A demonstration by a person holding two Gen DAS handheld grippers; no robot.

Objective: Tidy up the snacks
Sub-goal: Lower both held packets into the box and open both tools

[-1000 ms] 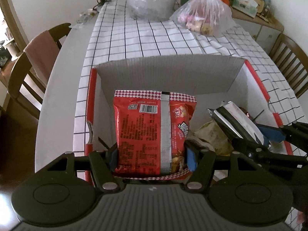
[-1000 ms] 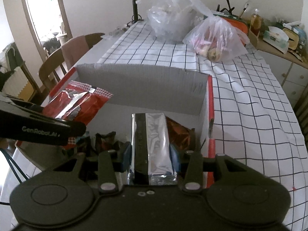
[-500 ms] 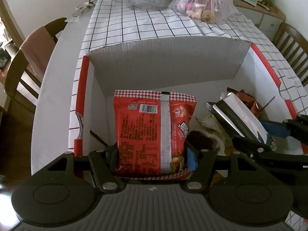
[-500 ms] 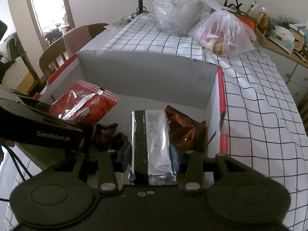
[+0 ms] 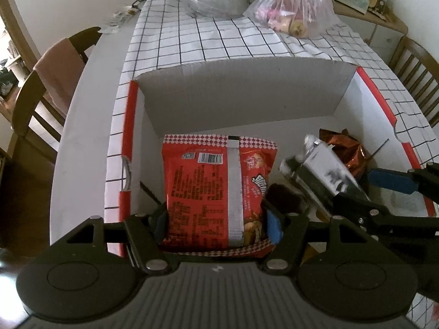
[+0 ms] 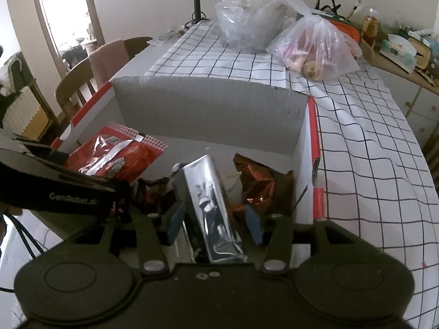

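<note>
Checked tablecloth (image 6: 356,142) covers the table under a white cardboard box (image 5: 247,96) with red rims.

Your left tool (image 5: 218,220) is clamped on a red snack packet (image 5: 216,189) over the box's left half, its long axis pointing toward the far wall.

Your right tool (image 6: 216,220) has just been opening; the pads stand off a tilted silver packet (image 6: 211,208), top end leaning left, between them. A brown packet (image 6: 260,181) lies by the box's right wall.
</note>
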